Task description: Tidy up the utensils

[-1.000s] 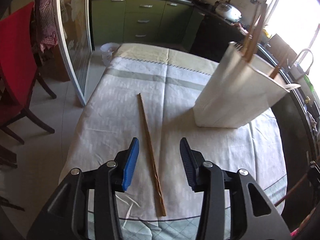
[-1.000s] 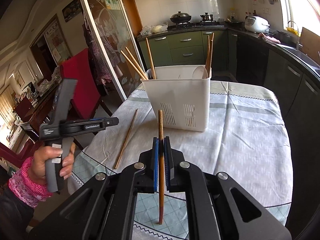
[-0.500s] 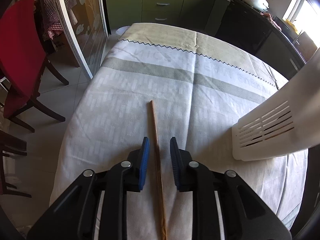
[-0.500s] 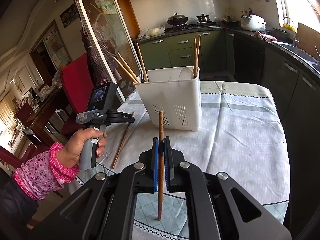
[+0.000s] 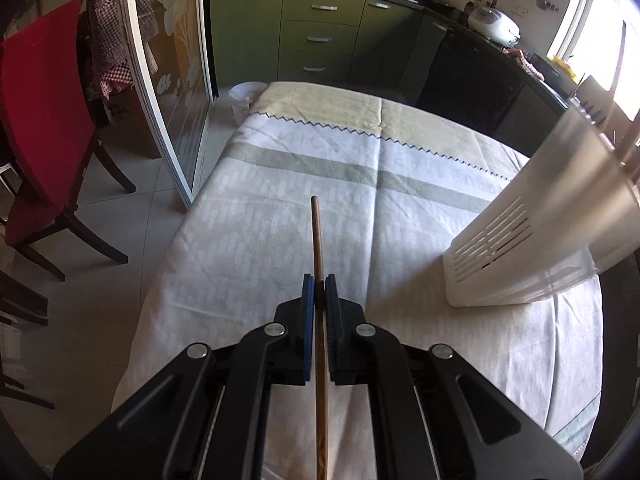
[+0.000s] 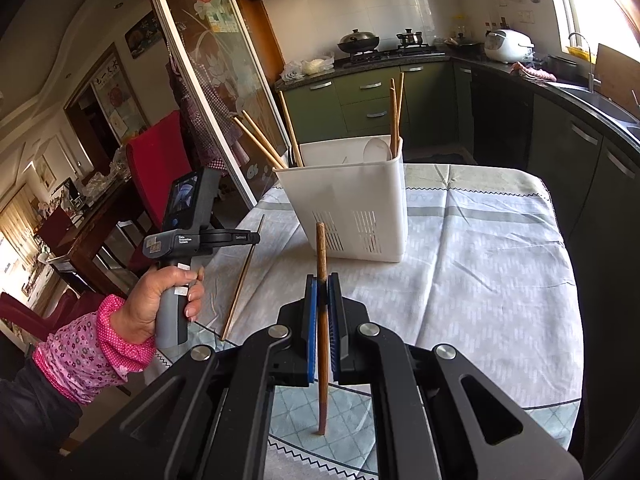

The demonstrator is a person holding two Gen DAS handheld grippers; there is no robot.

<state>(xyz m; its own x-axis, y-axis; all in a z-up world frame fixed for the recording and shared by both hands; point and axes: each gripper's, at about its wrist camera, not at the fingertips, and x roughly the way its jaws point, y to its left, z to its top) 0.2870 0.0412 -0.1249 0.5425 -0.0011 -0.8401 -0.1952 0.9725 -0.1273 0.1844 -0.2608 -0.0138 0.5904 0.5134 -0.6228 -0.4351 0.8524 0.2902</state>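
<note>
While pinched, each chopstick juts beyond its claw.

Home kitchen with a dining area. Green cabinets run along the wall at 12 o'clock; a wok sits on the gas hob. Rice cooker on the dark worktop at 1 o'clock, sink tap by the window at 2. Cloth-covered counter in the middle, red chair at 9, glass sliding door at 10.
</note>
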